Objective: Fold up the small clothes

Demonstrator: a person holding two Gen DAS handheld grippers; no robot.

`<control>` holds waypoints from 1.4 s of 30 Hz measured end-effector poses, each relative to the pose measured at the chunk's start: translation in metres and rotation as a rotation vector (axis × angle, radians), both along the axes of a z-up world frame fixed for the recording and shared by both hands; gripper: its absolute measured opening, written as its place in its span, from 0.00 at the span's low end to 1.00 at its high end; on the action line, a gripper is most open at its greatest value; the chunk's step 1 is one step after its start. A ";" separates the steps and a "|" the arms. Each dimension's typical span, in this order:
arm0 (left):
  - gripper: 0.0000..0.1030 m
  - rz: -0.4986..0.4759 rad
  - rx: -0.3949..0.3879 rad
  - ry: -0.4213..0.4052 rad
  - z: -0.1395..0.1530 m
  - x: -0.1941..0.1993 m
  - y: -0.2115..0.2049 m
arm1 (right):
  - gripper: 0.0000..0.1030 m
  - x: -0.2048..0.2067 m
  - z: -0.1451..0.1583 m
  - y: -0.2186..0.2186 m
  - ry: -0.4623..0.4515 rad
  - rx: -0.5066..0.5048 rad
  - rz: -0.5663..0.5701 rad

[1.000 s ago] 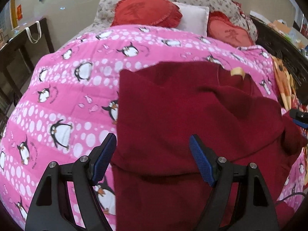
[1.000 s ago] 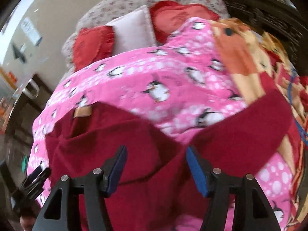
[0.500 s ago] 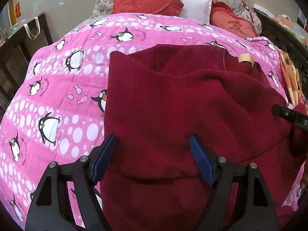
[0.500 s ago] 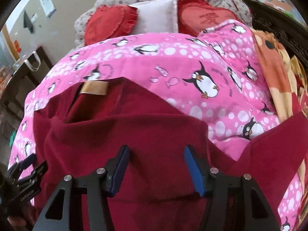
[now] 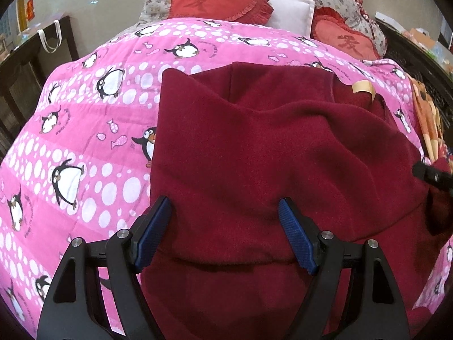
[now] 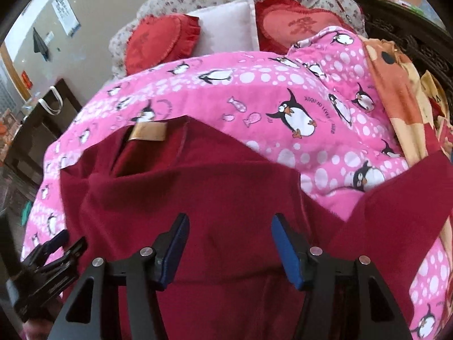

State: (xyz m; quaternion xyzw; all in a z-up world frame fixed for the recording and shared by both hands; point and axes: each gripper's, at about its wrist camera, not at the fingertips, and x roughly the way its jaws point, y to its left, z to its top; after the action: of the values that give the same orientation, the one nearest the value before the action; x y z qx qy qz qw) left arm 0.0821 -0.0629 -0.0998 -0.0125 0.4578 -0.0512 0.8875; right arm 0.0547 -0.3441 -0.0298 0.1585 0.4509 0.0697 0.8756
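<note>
Hovering with both blue-padded fingers point(image 5: 154, 233) spread wide apart and gripping nothing, the left gripper point(image 5: 225, 233) is sitting low in the frame over the near part of the dark red fleece garment point(image 5: 269, 155), which is filling the centre and right of the left wrist view. The right gripper point(image 6: 229, 250) is doing the same in its own view, its fingers point(image 6: 286, 252) released and straddling bare red fabric at the bottom centre, with the left gripper showing as a black shape at the lower left edge. Farther out, the garment is lying rumpled on the pink penguin quilt point(image 5: 85, 130) of the bed, a fold already draped across its middle, a tan label point(image 6: 148, 131) showing near its far edge at the upper left of the right wrist view, and one red flap trailing off toward the lower right there. Beyond it, two red heart cushions point(image 5: 218, 2) and a white pillow point(image 6: 229, 28) are leaning at the head of the bed. Judging from this, the thick fleece is looking springy, so a pinch that catches only the top layer, or grabs quilt along with it, is likely to leave the fold crooked or dragging the bedding.
</note>
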 end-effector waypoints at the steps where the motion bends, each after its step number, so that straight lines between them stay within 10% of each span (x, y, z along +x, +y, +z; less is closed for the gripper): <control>1: 0.77 0.003 -0.005 -0.004 0.000 -0.001 0.000 | 0.56 -0.001 -0.002 0.003 0.009 -0.008 0.010; 6: 0.78 0.000 -0.017 -0.047 -0.006 -0.007 0.001 | 0.58 -0.002 -0.014 0.019 0.042 -0.116 0.055; 21: 0.79 0.001 0.002 -0.100 -0.011 -0.013 -0.004 | 0.58 -0.076 0.015 0.021 -0.028 0.035 0.029; 42: 0.79 -0.056 0.048 -0.126 0.056 -0.122 -0.022 | 0.65 -0.158 0.042 0.014 -0.103 0.044 0.003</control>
State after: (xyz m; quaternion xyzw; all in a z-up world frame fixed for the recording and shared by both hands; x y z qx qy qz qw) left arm -0.0394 -0.0847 -0.0442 0.0247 0.4025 -0.0657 0.9127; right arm -0.1036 -0.3302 0.0120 0.1732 0.4039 0.0890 0.8938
